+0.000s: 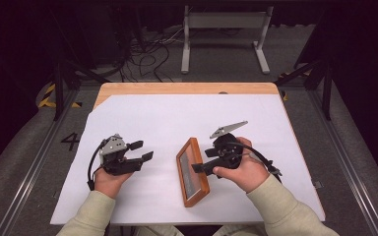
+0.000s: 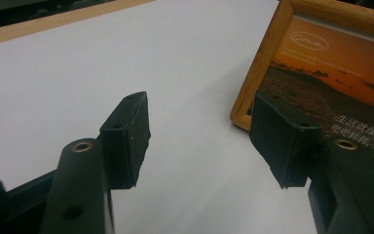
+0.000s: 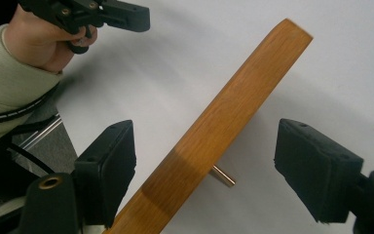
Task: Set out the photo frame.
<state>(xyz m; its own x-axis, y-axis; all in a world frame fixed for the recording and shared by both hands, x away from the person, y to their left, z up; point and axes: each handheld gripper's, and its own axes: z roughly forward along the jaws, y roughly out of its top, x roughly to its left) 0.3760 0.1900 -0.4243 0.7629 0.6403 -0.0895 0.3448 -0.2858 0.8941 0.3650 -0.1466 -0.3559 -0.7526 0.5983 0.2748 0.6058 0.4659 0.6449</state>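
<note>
A wooden picture frame (image 1: 193, 172) with an orange sunset print (image 2: 321, 73) stands tilted on the white sheet, near the table's front edge. My left gripper (image 1: 140, 150) rests to its left with the jaws wide apart and nothing between them (image 2: 204, 141); the frame's corner lies just beyond its right jaw. My right gripper (image 1: 205, 160) is at the frame's right side. Its jaws are open and straddle the frame's wooden edge (image 3: 233, 102), with a gap on each side. A small metal peg (image 3: 222, 176) sticks out of the frame's back.
A white sheet (image 1: 177, 113) covers the wooden table, whose bare edge (image 1: 187, 88) shows at the far side. Beyond it on the floor are cables (image 1: 147, 54) and a white metal stand (image 1: 224, 29). The person's left hand (image 3: 39, 41) is at the upper left of the right gripper view.
</note>
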